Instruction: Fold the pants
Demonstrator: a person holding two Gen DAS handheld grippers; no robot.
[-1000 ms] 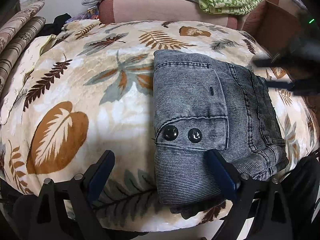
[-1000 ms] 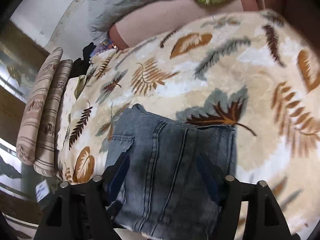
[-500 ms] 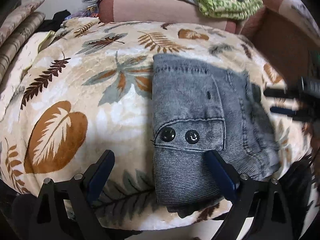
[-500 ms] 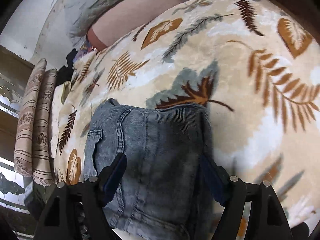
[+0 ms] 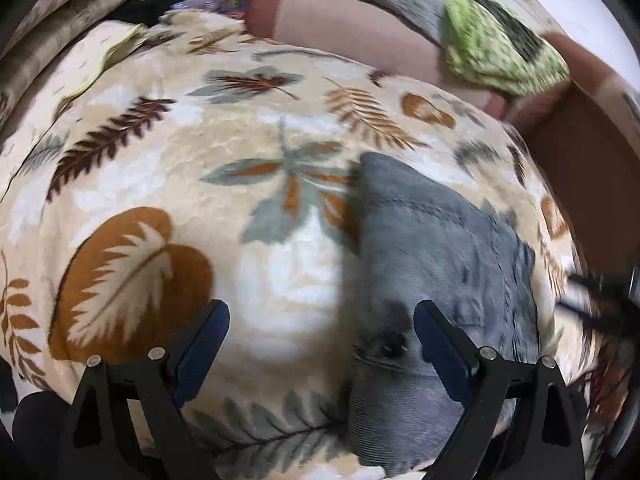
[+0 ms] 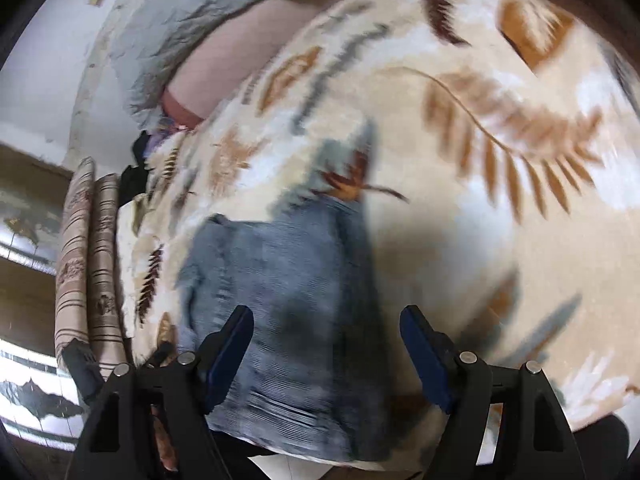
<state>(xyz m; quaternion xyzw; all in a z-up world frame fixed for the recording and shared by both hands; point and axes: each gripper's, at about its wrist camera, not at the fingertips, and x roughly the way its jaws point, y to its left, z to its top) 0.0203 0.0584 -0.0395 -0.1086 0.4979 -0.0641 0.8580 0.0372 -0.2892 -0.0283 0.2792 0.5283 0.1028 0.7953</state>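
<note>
The folded grey-blue denim pants (image 5: 436,272) lie on the leaf-print blanket (image 5: 160,168), at the lower right of the left wrist view. My left gripper (image 5: 320,336) hovers open above the blanket; its right finger (image 5: 440,344) stands over the pants' left part and nothing is clamped. In the right wrist view the pants (image 6: 280,280) sit lower left. My right gripper (image 6: 328,344) is open above their right edge, its right finger (image 6: 424,356) over bare blanket. The right gripper also shows as a dark blur (image 5: 600,300) at the left view's right edge.
A pink bolster (image 5: 340,28), a grey quilt (image 6: 168,36) and a green patterned cloth (image 5: 492,48) lie at the far side of the bed. Striped rolled cushions (image 6: 88,264) line the left side. A brown surface (image 5: 580,160) borders the right.
Both grippers drifted and rolled while staying open. The pants slid right and lower in the left view, and toward the lower left in the right view. The pants themselves lie unchanged.
</note>
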